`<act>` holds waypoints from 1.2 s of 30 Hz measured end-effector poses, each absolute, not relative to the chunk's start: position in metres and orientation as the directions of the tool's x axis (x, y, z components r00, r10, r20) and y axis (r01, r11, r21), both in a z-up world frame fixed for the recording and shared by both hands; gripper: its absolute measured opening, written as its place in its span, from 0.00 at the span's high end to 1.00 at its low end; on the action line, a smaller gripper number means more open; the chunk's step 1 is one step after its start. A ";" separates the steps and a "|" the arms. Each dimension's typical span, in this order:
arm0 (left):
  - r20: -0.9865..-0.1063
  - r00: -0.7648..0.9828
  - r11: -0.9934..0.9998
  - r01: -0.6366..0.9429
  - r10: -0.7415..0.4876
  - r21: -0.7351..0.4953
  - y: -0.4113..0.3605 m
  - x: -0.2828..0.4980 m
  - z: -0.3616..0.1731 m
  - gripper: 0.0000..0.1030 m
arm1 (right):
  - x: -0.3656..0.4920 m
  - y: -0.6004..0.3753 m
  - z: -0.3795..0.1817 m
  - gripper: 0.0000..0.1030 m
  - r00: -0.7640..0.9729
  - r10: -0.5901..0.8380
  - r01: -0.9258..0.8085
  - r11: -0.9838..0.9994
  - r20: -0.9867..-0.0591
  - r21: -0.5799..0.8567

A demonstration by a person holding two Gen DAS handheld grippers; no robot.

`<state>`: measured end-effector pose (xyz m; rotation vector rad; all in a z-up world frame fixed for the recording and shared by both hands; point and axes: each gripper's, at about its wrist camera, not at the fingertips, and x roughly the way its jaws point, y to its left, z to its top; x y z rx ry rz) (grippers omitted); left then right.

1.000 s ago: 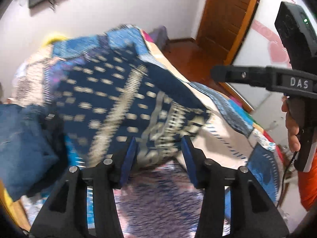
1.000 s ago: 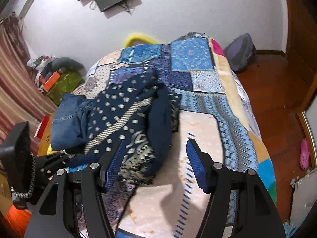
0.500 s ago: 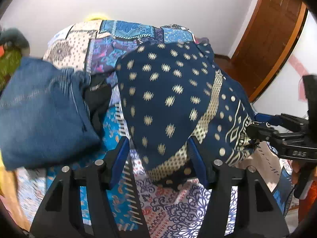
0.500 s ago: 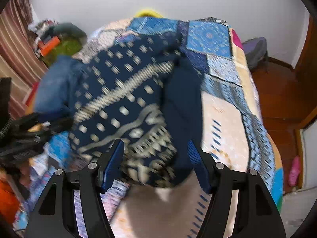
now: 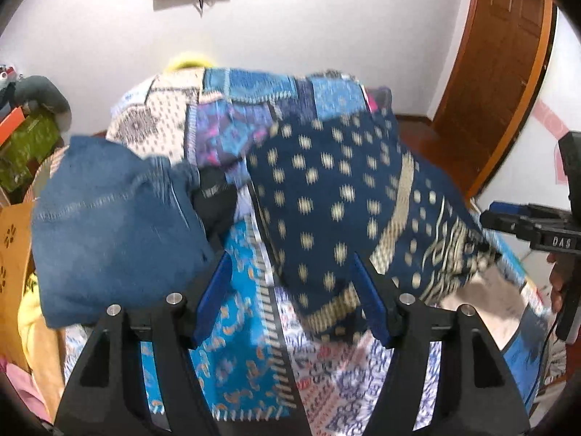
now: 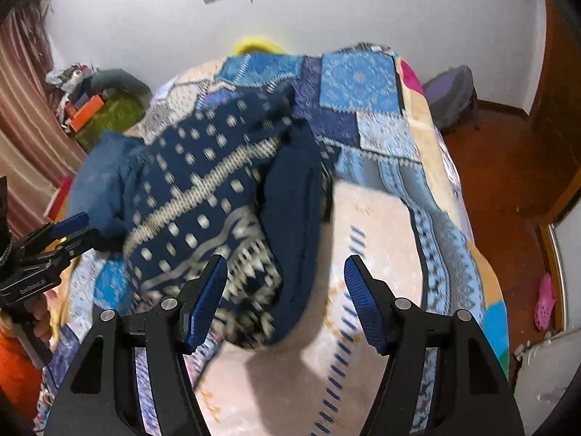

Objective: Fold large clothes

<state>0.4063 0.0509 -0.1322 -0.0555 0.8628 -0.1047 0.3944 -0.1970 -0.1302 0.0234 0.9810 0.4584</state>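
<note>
Ahead of both tongs, on the patchwork bedspread (image 6: 366, 83), lies the navy patterned garment (image 5: 337, 196), bunched, its long axis running away from the tongs toward the far wall; left of it sits a folded pile of blue jeans (image 5: 109, 225), touching a dark item between them; left tongs (image 5: 292, 298) have just been opening and stand spread, the garment's near hem between the pads, unpressed; right tongs (image 6: 285, 301) stand spread over its near edge, pinching nothing; only the right view shows a pink shoe (image 6: 544, 301) on the floor; only the left view shows the wooden door (image 5: 497, 72).
</note>
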 end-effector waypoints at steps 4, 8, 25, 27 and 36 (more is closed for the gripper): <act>-0.741 0.659 0.990 0.043 -0.128 -0.133 0.057 0.426 -0.125 0.36 | 0.408 -0.177 -0.123 0.39 0.478 0.410 -0.373 0.896 -0.777 0.243; -0.754 0.626 0.973 0.035 -0.198 -0.227 0.063 0.448 -0.133 0.36 | 0.426 -0.152 -0.129 0.39 0.451 0.442 -0.404 0.876 -0.776 0.263; -0.759 0.475 0.862 0.001 -0.446 -0.506 0.072 0.501 -0.197 0.18 | 0.461 -0.175 -0.175 0.39 0.308 0.509 -0.369 0.843 -0.804 0.392; -0.752 0.455 0.842 -0.007 -0.477 -0.539 0.074 0.506 -0.203 0.15 | 0.462 -0.175 -0.176 0.39 0.296 0.517 -0.374 0.837 -0.804 0.400; -0.731 0.407 0.792 -0.029 -0.548 -0.610 0.073 0.521 -0.221 0.10 | 0.465 -0.190 -0.171 0.39 0.307 0.508 -0.337 0.849 -0.805 0.407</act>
